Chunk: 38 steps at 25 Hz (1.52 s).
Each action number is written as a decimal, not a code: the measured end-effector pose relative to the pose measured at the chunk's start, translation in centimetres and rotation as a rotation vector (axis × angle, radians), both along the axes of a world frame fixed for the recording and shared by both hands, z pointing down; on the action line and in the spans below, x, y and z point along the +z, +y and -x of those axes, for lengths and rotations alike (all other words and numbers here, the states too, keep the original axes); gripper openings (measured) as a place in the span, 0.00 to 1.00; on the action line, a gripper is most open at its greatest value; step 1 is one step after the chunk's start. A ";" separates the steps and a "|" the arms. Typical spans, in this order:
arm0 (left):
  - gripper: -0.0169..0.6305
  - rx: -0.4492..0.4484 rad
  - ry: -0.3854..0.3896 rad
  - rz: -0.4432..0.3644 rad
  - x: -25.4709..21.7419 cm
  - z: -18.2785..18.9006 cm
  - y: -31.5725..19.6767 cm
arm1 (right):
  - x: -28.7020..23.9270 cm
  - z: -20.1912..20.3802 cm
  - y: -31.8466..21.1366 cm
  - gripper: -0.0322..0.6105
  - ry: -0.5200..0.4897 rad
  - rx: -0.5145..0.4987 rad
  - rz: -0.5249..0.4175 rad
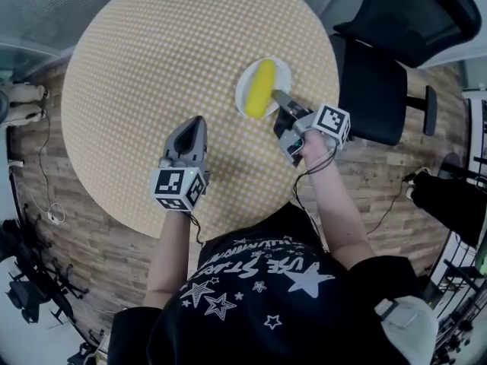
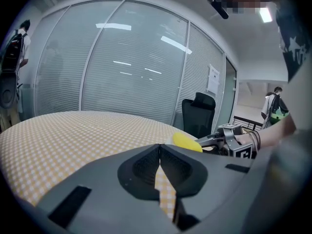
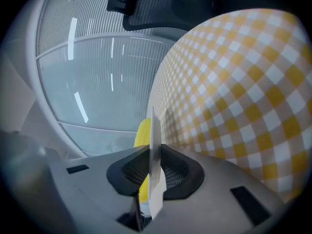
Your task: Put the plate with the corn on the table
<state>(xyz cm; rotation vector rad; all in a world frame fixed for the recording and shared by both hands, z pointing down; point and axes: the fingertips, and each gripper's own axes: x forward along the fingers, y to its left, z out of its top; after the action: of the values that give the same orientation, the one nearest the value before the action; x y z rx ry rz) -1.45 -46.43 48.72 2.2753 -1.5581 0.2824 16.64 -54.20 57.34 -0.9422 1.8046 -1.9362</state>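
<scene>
Table (image 1: 152, 90): round, covered in a yellow-and-white checked cloth with a fine, even weave pattern.

Plate (image 1: 283, 70): small, round, white, smooth and thin-rimmed. It is located over the table's right side, near the edge. Whether it is resting on the cloth or held just above it cannot be told.

Corn (image 1: 260, 88): one yellow cob, elongated with rounded ends, laid lengthwise across the plate.

Right gripper (image 1: 280, 99): grey, with ribbed dark pads. Its jaws are clamped on the plate's near rim, which is seen edge-on between them in the right gripper view. The right forearm is stretched forward and angled inward towards the plate.

Left gripper (image 1: 196, 125): of the same make. Its jaws are pressed together with nothing between them. It is held low over the cloth, near the plate's left, with the forearm pointed straight ahead.

Office chair (image 1: 380, 82): black and padded, placed just beside the table's right edge.
</scene>
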 end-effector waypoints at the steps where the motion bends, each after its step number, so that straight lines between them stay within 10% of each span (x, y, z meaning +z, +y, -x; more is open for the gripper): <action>1: 0.04 -0.002 -0.001 0.000 0.0 0.1 0.0 | 0.1 0.2 -0.1 0.14 0.000 0.003 0.004; 25: 0.04 -0.004 -0.007 -0.012 -0.6 1.6 1.1 | 2.6 0.0 -0.2 0.14 0.150 0.051 0.089; 38: 0.04 0.029 -0.011 -0.037 -1.8 1.1 2.8 | 2.1 -3.0 0.1 0.14 0.660 0.016 -0.032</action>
<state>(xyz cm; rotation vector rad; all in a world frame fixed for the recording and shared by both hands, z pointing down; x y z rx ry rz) -2.52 -43.61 46.95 2.3298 -1.5495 0.2762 19.62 -54.13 59.46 -1.7250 2.1285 -1.6893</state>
